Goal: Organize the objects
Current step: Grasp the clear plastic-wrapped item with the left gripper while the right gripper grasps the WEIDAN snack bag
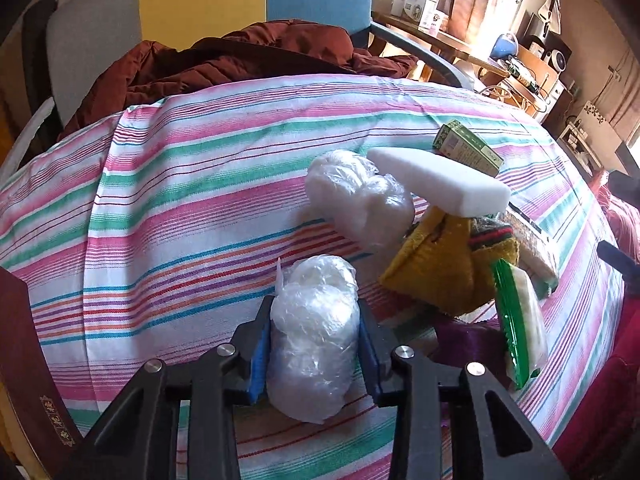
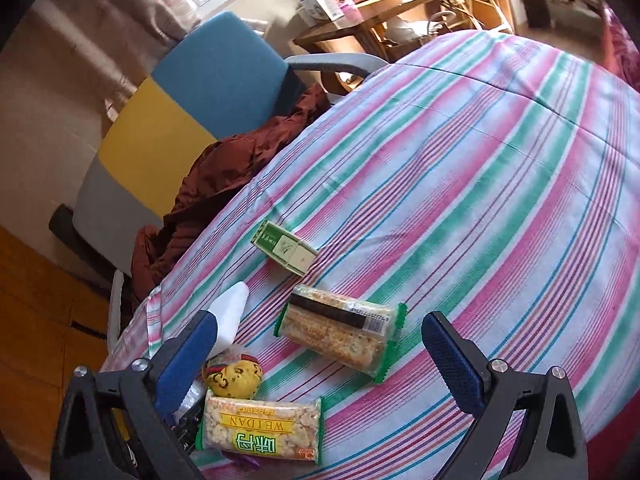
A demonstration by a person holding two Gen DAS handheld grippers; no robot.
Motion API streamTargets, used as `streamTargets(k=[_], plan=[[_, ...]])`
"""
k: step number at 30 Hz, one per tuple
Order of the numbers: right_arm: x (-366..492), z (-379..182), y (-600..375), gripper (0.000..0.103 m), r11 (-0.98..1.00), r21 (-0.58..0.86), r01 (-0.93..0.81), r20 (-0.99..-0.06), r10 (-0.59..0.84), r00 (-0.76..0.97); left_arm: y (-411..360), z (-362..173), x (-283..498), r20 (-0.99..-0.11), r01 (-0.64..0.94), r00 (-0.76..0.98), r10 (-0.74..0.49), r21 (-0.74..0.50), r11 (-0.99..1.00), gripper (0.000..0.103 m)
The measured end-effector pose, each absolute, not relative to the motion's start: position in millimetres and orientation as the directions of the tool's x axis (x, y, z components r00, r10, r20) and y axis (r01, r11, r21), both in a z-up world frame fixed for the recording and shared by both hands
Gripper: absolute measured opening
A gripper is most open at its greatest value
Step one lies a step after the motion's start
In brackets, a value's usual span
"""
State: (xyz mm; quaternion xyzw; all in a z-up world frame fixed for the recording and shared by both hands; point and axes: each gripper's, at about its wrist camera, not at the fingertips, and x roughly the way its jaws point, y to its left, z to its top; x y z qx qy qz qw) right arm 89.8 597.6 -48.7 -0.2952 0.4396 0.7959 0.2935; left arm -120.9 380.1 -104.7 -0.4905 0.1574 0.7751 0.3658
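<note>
Left wrist: left tongs (image 1: 316, 344) clamp plastic-wrapped bundle (image 1: 314, 336); right tongs (image 2: 320, 364) agape.

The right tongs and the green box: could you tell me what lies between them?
In the right wrist view, a clear-wrapped snack bar lies on the striped cloth between the open right tongs and the green box.

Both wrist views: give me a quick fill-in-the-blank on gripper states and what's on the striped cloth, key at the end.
1. The left gripper is shut on a clear ____-wrapped bundle.
2. The right gripper holds nothing; its jaws stand ____ above the striped cloth.
3. The white foam block rests on top of a ____-coloured knitted item.
4. The snack pack nearest the right gripper reads ____.

Missing words: plastic; open; yellow; WEIDAN
</note>
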Motion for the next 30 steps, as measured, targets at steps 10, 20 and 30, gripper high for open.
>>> streamTargets(k=[10, 20, 30], plan=[[69, -59, 587, 0.103, -0.517, 0.441, -0.733, -0.788, 0.167, -0.593, 377, -106, -118, -0.863, -0.725, -0.257, 0.435, -0.126, -0.677, 0.038], [51, -56, 568, 0.103, -0.632, 0.348, -0.692, -0.804, 0.178, -0.567, 372, -107, -114, -0.841, -0.727, -0.286, 0.459, -0.121, -0.675, 0.037], [10, -53, 512, 0.103, -0.858, 0.374, -0.353, -0.786, -0.091, -0.611, 367, -106, -118, -0.83, -0.721, -0.269, 0.488, -0.163, -0.673, 0.036]])
